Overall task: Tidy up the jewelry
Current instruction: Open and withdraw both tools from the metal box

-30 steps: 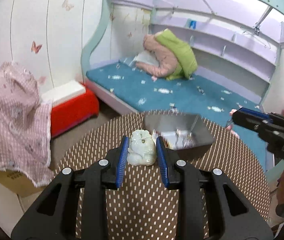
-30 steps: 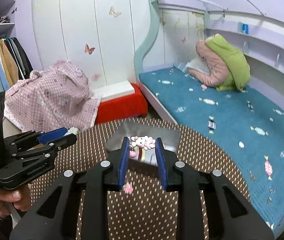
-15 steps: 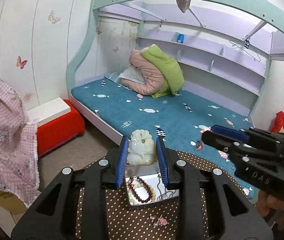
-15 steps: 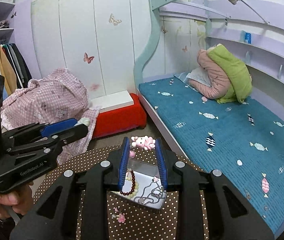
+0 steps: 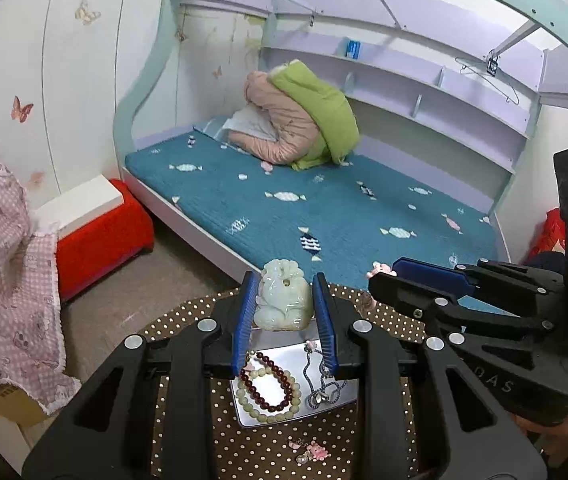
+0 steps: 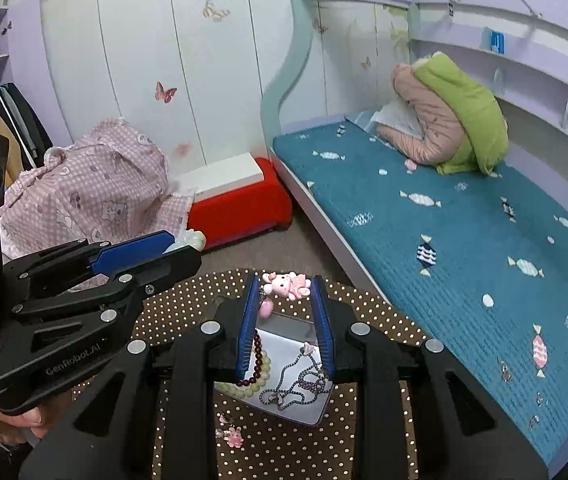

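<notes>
1. Small pink charm (image 5: 312, 450) lies loose on the dotted brown counter (image 5: 188, 312), bottom centre of the left wrist view, just in front of the tray.
2. Silver tray (image 5: 335, 402) on the counter holds a dark red bead bracelet (image 5: 272, 384), a pale bead bracelet (image 5: 262, 410) and a silver chain (image 5: 321, 388), all touching.
3. Left gripper (image 5: 284, 300) is clamped on a pale green jade carving (image 5: 284, 300), held above the tray's far edge, centre frame.
4. Right gripper (image 6: 285, 288) is clamped on a pink bunny charm (image 6: 287, 285); a pink pendant (image 6: 264, 307) hangs from it over the tray.
5. Each gripper shows in the other's view, beside it at mid-height.
6. Red stool (image 6: 240, 208) stands on the floor beyond the counter, mid-left in the right wrist view.
7. Bed with teal cover (image 5: 323, 200) fills the upper centre; a pink and green bundle (image 5: 299, 120) sits on it.
</notes>
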### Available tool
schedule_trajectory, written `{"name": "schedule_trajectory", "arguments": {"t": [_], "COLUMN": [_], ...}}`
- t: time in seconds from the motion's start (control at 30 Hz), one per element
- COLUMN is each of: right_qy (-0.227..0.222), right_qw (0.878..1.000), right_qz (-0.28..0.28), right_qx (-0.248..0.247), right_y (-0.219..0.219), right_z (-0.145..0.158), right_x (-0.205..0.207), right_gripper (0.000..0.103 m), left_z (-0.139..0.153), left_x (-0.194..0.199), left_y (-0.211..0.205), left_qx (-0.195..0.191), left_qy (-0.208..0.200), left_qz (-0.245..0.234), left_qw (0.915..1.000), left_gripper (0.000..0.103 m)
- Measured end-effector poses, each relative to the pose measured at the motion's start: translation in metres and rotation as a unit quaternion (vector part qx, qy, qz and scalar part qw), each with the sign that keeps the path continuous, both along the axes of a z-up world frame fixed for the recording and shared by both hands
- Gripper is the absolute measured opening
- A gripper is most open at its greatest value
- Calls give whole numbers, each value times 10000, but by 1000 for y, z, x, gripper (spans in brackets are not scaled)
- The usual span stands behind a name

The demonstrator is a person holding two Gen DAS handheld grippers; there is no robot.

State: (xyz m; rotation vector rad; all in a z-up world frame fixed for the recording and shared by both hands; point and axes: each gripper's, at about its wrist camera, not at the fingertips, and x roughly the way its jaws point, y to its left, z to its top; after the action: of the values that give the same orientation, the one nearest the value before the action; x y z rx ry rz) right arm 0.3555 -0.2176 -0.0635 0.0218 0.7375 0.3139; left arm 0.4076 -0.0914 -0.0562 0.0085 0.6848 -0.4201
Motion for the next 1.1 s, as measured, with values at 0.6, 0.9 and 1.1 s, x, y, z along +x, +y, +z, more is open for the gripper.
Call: {"name": "schedule_trajectory", "arguments": {"t": [0.6,0.9,1.1], "right_qy": [78,-5,-121], "right_qw": [9979,9964,9958], "right_qz": [-599,-772,-784], "right_qx": [242,363,449], "right_y": [-19,-26,-29], "right_z": [-8,-3,4], "right_x": [1,-17,-34], "right_gripper": [95,95,95], "left_z": [8,19,25], "left_x": [-18,-49,-66], "left_y": [38,51,61], "left_qx": [73,276,235], "left_qy": [-439,-755,-823], "left_qz": [802,1098,1220], "left_qw": [9958,9907,9888], "left_gripper": [95,97,97]}}
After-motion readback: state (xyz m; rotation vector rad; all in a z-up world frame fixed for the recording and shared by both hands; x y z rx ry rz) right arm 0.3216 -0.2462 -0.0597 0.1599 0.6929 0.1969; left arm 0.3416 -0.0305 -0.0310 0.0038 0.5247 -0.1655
